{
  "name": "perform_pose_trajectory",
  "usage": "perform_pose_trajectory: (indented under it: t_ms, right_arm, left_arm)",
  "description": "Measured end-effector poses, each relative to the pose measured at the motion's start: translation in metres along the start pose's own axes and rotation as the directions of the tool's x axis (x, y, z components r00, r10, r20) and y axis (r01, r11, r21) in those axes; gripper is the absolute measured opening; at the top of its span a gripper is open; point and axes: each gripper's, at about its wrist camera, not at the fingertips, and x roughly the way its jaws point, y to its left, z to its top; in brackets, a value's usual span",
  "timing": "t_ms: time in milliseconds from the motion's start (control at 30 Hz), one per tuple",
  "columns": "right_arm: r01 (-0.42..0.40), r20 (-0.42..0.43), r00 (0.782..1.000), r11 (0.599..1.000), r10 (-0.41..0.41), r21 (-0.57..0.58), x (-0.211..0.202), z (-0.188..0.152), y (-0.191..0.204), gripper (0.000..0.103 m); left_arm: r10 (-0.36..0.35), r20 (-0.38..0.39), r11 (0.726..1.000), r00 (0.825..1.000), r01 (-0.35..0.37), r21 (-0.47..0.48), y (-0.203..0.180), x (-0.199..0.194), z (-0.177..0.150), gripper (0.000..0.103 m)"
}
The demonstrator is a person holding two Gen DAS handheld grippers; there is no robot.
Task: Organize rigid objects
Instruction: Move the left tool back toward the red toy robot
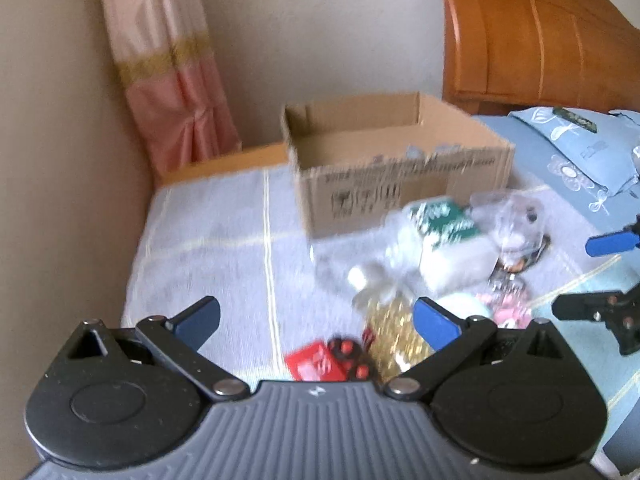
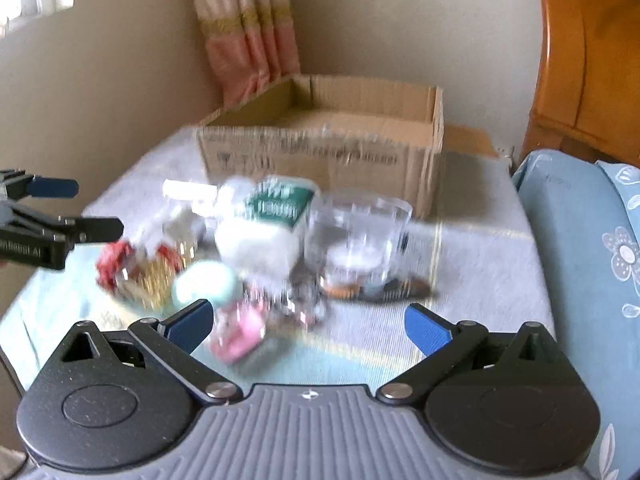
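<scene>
1. My left gripper (image 1: 316,322) has its blue-padded jaws spread wide with nothing held between them.
2. Just ahead of its fingertips lies a small red packet (image 1: 314,362) beside a black-and-red dice-like piece (image 1: 348,354); a gold glittery bottle (image 1: 394,334) sits just off its right finger.
3. Farther ahead and to the right of it is a white box with a green label (image 1: 450,236), with a clear plastic cup (image 1: 516,224) beside that.
4. Straight ahead beyond the pile stands the open brown cardboard box (image 1: 400,168); I cannot tell what is inside it.
5. My right gripper (image 2: 310,326) is also fully open and empty, with a pink blurred item (image 2: 240,334) just off its left finger and a pale mint round object (image 2: 208,284) just beyond.
6. Everything rests on a pale lavender striped bedcover (image 1: 216,240); motion blur hides finer detail.
</scene>
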Motion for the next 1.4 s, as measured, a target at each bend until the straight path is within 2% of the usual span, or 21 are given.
perform_pose_trajectory:
  t_ms: [100,267,433,567,600,700,933,1067,1233,1333,1400]
  right_arm:
    - [0.021,-0.013,1.000,1.000,-0.021,-0.017,0.003,-0.009,0.002,0.103]
    - [0.007,0.008,1.000,1.000,-0.007,-0.009,0.000,-0.011,0.001,0.103]
    - [-0.053,0.021,0.998,0.997,0.054,-0.058,0.004,-0.011,0.005,0.103]
    - [-0.122,0.006,0.992,0.983,0.124,-0.136,0.013,-0.010,0.016,0.103]
    - [-0.137,0.003,0.990,0.978,0.139,-0.155,0.016,-0.009,0.019,0.103]
    - [-0.173,-0.002,0.984,0.964,0.176,-0.202,0.024,-0.004,0.028,0.103]
    - [-0.240,-0.028,0.970,0.927,0.242,-0.288,0.048,0.009,0.046,0.103]
    - [-0.275,-0.087,0.961,0.918,0.261,-0.286,0.055,0.005,0.050,0.103]
    - [-0.287,-0.141,0.956,0.918,0.257,-0.272,0.038,-0.008,0.048,0.103]
    - [-0.331,-0.179,0.939,0.913,0.294,-0.239,0.030,-0.016,0.048,0.103]
    - [-0.323,-0.178,0.942,0.916,0.285,-0.239,0.028,-0.019,0.050,0.103]
  left_arm:
    - [0.039,-0.026,0.997,0.999,-0.041,-0.062,0.006,0.008,-0.012,0.102]
    - [0.013,-0.048,0.991,0.999,-0.019,-0.134,0.013,0.013,-0.022,0.102]
    - [-0.004,-0.012,0.986,1.000,0.002,-0.169,0.019,0.016,-0.026,0.102]
    - [-0.035,-0.044,0.970,0.998,0.024,-0.244,0.032,0.020,-0.032,0.102]
    - [-0.038,-0.074,0.970,0.997,0.020,-0.241,0.034,0.021,-0.034,0.102]
    - [-0.074,-0.079,0.968,0.994,0.052,-0.245,0.036,0.020,-0.040,0.102]
    - [-0.087,-0.088,0.971,0.992,0.065,-0.230,0.035,0.016,-0.044,0.102]
    - [-0.068,-0.092,0.977,0.993,0.048,-0.206,0.034,0.013,-0.046,0.102]
    - [-0.039,-0.106,0.982,0.994,0.019,-0.187,0.037,0.012,-0.049,0.102]
    - [-0.067,-0.103,0.983,0.992,0.048,-0.175,0.036,0.012,-0.052,0.102]
    - [-0.096,-0.095,0.982,0.991,0.078,-0.170,0.034,0.012,-0.052,0.102]
